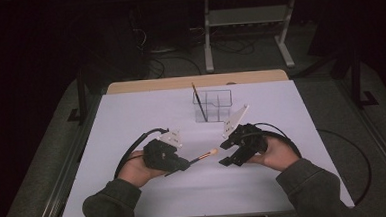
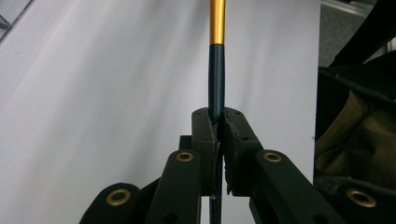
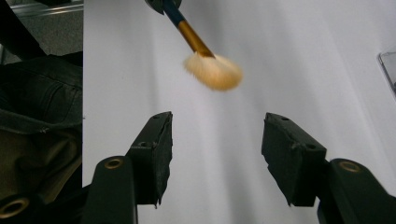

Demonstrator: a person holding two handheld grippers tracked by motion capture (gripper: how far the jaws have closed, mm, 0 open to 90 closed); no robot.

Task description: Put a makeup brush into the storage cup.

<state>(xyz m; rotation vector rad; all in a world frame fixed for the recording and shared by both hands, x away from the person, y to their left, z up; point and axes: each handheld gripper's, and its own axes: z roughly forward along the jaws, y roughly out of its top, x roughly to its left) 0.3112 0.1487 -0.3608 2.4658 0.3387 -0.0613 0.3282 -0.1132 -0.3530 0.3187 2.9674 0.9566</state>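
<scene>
- At a white table (image 1: 131,121), a person's left gripper (image 1: 180,165) is clamped on the dark handle of a makeup brush (image 1: 203,156), its jaws closed tight around the shaft.
- In the left gripper view, the left gripper (image 2: 219,122) pinches the brush (image 2: 216,74) between its two black pads; the blue-black handle runs straight up from the jaws into a gold ferrule.
- The brush is held above the near middle of the table, its pale bristle head pointing right and slightly far, toward the right gripper (image 1: 228,151).
- The right gripper stands open and empty, just to the right of the brush head and not touching it.
- In the right gripper view, the right gripper (image 3: 217,140) has its jaws spread wide, and the fluffy brush (image 3: 212,70) hangs just beyond the gap between them, over the bare white surface.
- Farther back, near the centre of the table, stands a clear compartmented organiser (image 1: 216,105); a second, thin dark brush (image 1: 199,102) leans upright in its left side, tilted a little to the left.
- The person's left hand (image 1: 134,169) and right hand (image 1: 276,154) come in from the near edge, dark sleeves at the wrists, with black cables looping out from each gripper.
</scene>
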